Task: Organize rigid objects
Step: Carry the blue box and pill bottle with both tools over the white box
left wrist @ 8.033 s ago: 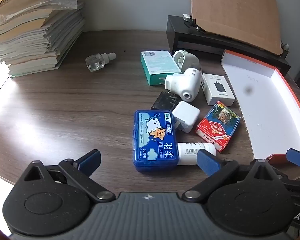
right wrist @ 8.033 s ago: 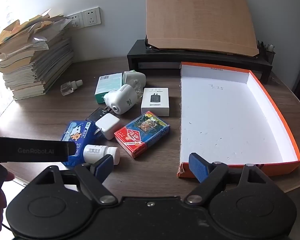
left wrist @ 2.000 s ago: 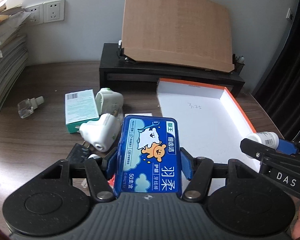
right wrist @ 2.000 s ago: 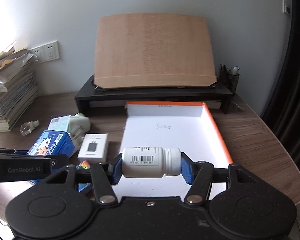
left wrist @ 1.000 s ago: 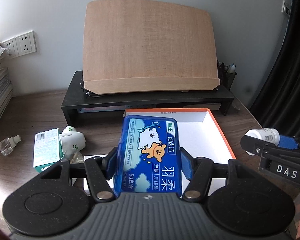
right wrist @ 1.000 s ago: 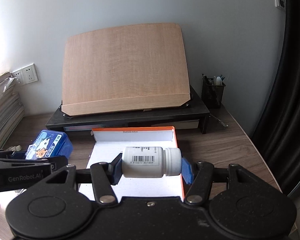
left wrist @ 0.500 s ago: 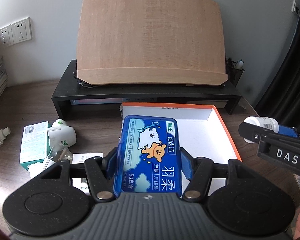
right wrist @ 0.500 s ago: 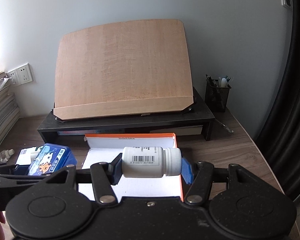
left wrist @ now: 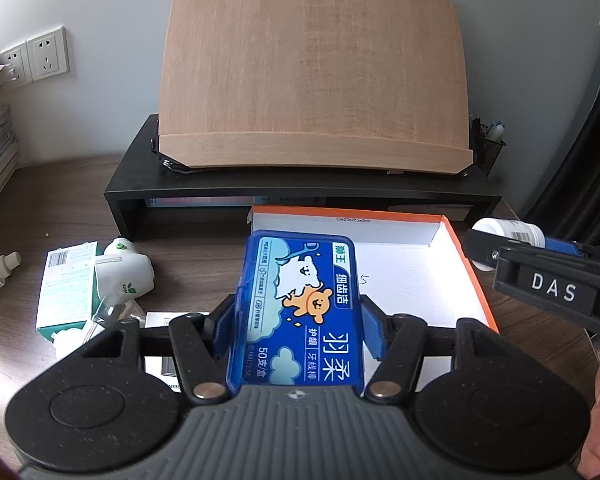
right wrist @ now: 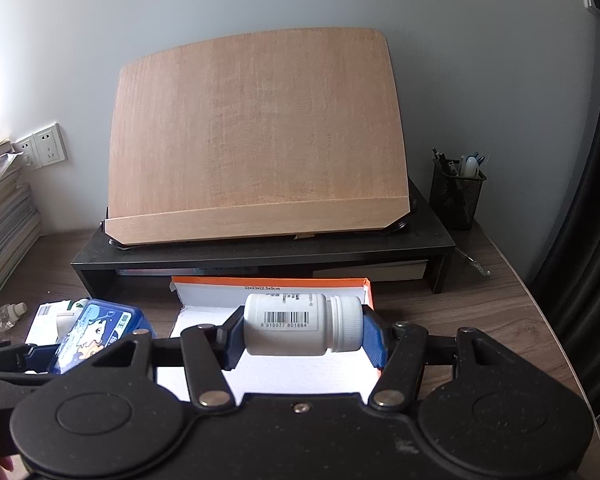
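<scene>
Both tongs nearer the shelf, left [left wrist: 296,332] gripping blue box [left wrist: 300,304], right [right wrist: 302,338] gripping bottle [right wrist: 296,330], tray [left wrist: 466,264] half-hidden.

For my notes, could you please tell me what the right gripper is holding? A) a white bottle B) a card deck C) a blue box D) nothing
A: the right gripper has its fingers shut on the white bottle, held sideways over the tray.

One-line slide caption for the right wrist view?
Right hand-held gripper shut on a white pill bottle, held sideways above the orange-rimmed box.
</scene>
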`<state>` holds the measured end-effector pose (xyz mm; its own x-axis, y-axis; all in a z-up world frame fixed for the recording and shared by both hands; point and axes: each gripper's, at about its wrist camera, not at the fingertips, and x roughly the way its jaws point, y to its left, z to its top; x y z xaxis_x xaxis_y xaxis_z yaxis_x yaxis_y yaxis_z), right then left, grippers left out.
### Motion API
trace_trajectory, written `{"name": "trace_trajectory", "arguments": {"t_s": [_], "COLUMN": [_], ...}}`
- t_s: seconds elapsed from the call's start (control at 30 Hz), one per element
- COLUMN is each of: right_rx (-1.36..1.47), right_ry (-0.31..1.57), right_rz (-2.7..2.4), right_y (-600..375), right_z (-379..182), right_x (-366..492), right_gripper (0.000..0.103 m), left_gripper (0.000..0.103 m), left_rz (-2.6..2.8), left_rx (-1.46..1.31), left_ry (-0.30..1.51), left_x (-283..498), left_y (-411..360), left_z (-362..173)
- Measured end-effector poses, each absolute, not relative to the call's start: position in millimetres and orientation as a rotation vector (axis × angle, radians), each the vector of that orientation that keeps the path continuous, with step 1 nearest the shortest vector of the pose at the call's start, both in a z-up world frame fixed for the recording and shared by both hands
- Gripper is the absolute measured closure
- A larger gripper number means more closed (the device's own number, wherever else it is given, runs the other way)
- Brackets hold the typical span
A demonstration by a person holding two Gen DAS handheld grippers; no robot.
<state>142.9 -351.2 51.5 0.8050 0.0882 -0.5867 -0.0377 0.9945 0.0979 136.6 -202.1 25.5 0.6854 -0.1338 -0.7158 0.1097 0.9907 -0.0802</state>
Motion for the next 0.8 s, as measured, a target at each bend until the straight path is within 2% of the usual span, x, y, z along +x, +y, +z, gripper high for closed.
{"name": "trace_trajectory", "arguments": {"t_s": [0.8], "right_rx": [0.071], "right_ry": [0.675], "right_rz": [0.067], "right_y": [-353.2], "right_z": [30.0], "right_x": [169.1], "right_gripper": [0.033], "left_gripper": [0.040], "left_rz": [-0.122], "left_rx": [-0.041], "left_ry": [0.829], "left_x": [154.0], "left_y": [-208.1], "left_z": [9.1]}}
